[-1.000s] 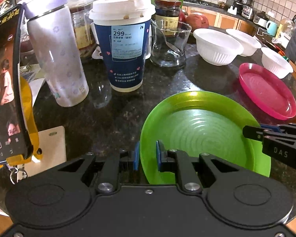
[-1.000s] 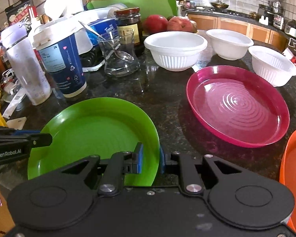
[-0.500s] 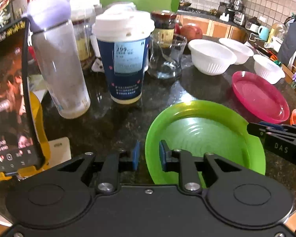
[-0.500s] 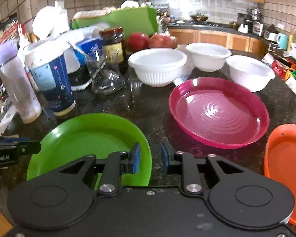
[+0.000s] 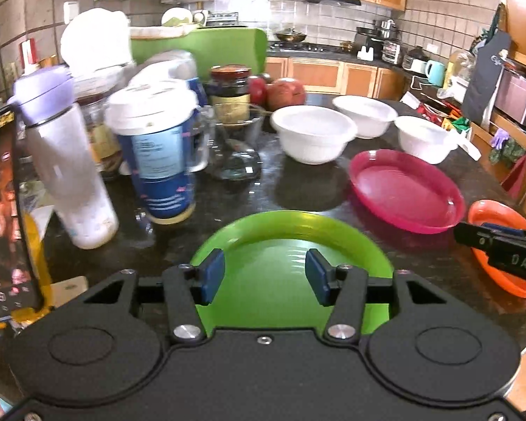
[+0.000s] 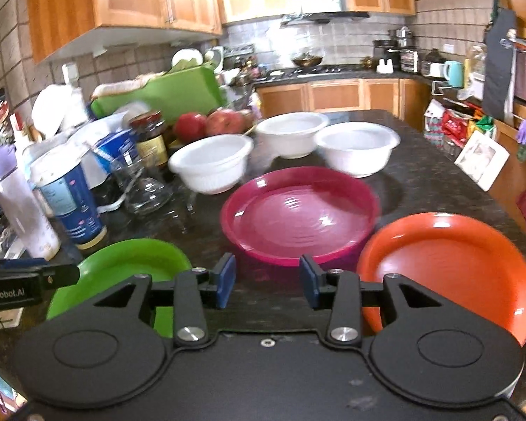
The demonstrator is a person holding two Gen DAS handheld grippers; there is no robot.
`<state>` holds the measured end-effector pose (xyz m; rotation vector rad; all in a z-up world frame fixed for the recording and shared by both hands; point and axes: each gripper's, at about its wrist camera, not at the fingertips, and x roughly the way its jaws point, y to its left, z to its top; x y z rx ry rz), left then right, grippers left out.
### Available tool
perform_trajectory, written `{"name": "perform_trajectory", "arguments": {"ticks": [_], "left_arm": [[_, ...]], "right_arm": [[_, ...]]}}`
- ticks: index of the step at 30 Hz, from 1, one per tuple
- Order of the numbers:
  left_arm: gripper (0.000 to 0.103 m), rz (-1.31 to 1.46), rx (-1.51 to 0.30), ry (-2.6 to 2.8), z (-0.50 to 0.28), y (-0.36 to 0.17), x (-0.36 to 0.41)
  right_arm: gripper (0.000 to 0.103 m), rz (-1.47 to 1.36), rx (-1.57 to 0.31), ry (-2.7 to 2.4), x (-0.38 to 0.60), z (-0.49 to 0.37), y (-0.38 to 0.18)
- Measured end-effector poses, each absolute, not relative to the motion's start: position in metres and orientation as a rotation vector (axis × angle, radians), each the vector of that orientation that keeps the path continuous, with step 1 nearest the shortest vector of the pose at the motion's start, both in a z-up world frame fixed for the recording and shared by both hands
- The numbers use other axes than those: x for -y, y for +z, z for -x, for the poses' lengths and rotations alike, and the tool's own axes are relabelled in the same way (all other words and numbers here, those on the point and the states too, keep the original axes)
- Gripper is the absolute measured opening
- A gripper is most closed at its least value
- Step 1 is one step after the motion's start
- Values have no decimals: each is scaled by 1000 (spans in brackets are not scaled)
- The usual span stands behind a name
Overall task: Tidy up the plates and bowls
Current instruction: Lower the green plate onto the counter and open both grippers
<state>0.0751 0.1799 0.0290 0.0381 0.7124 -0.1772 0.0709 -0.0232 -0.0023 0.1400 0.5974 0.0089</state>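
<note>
Dark granite countertop [image 6: 420, 161] carries everything. Nearest, the green plate [image 5: 291, 242] lies flat beneath the left gripper [image 5: 264, 277], whose jaws are spread and empty; the right gripper [image 6: 267, 282] is likewise released. A rim should be pinched squarely and lifted level. Three plates are counted, green, magenta plate [image 6: 298, 217] and orange plate [image 6: 452, 259], and three white bowls [image 6: 214, 165].

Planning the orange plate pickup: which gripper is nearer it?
Right. The right gripper hovers just left of the orange plate; the left gripper is over the green plate.
</note>
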Motion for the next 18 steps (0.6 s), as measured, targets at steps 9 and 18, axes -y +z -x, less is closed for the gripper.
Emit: {"name": "perform_trajectory", "arguments": {"ticks": [9,18], "left_arm": [[63,-63,-729,-198,-76,27,-92],[62,-79,-792,-251,-84,13,-16]], "right_arm": [[44,-133,-621,-34,118,-60,0],[45,-109,-646,-42,202,-63,-8]]}}
